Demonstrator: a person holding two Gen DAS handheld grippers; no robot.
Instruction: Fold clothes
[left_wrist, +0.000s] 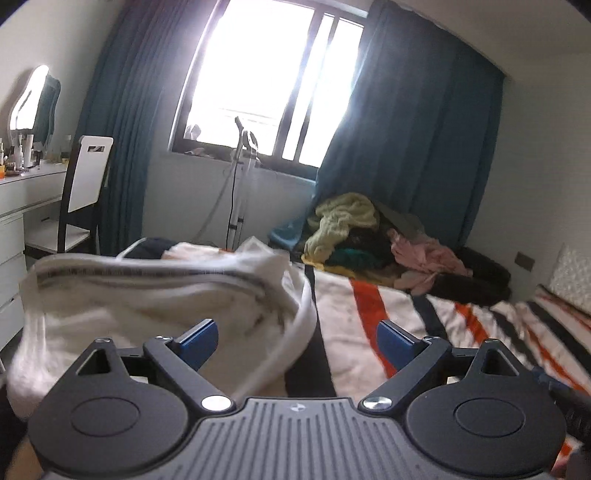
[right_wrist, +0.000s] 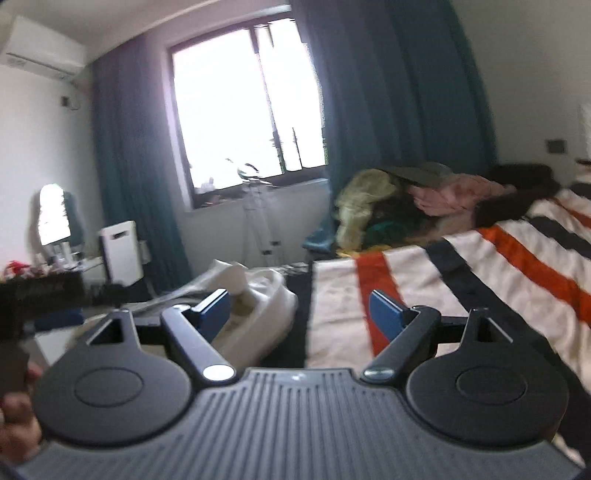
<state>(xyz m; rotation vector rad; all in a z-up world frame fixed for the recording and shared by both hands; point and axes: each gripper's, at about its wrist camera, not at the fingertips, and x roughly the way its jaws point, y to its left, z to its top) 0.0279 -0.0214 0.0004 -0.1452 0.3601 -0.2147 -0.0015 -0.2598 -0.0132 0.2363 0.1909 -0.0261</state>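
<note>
Step in hand looks like the gap between garments: both tools empty, next pick not started. Left hand-held gripper (left_wrist: 297, 341) has jaws spread wide with nothing between the blue pads; the white garment (left_wrist: 155, 295) with dark trim lies bunched on the near-left corner of the bed (left_wrist: 461, 317), just beyond the left pad, not clamped. Right hand-held gripper (right_wrist: 299, 314) is also wide apart and holds nothing; it faces the striped blanket, white garment off to its left. Unfolded clothes pile (left_wrist: 369, 240) sits at the far edge of the bed under the blue curtain (left_wrist: 424, 129), well apart from both. Next move, my read: travel to the pile, pinch one item by an edge, drag it onto the clear striped area. Frames are blurred, so pick the grasp point once things are steady.
</note>
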